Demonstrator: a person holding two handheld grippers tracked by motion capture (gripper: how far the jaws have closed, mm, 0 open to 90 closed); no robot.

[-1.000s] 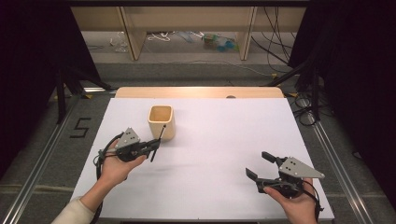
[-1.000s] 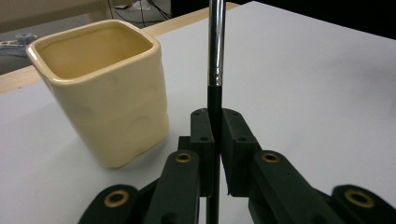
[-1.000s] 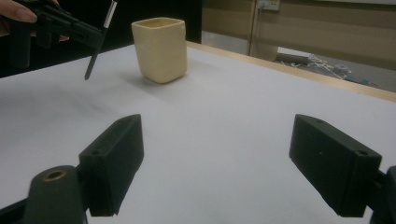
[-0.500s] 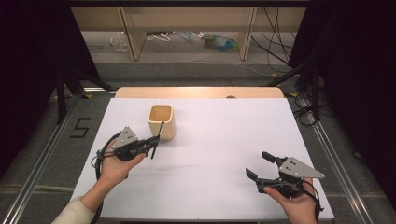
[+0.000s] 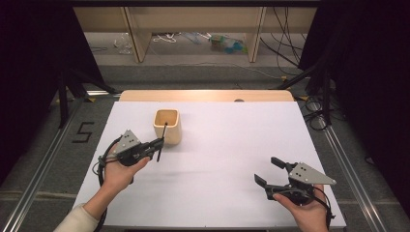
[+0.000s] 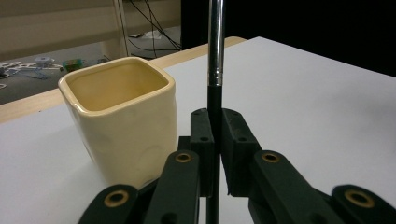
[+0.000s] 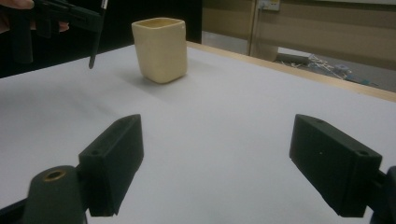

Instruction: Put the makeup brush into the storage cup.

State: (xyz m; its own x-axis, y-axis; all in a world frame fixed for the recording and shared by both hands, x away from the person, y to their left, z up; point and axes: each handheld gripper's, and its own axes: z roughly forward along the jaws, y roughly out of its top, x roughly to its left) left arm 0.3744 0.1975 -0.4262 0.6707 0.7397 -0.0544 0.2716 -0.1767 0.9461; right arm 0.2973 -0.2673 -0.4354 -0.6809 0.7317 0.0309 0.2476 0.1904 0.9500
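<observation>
A cream square cup (image 5: 168,125) (image 6: 123,119) (image 7: 160,48) stands upright on the white table (image 5: 227,145), left of centre. My left gripper (image 5: 159,142) (image 6: 216,140) is shut on a thin black pen with a silver section (image 5: 161,141) (image 6: 215,56) (image 7: 95,42), held upright just in front of and beside the cup, lifted off the table. My right gripper (image 5: 269,172) (image 7: 219,168) rests low near the front right of the table, open, with nothing between its jaws.
A wooden strip (image 5: 205,95) borders the table's far edge. Beyond it are shelf legs and cables on the floor (image 5: 203,43). Metal rails (image 5: 43,164) run along both sides. White surface stretches between the two grippers.
My left gripper has risen and moved toward the cup, bringing the pen closer to its rim. The right gripper has stayed where it was.
</observation>
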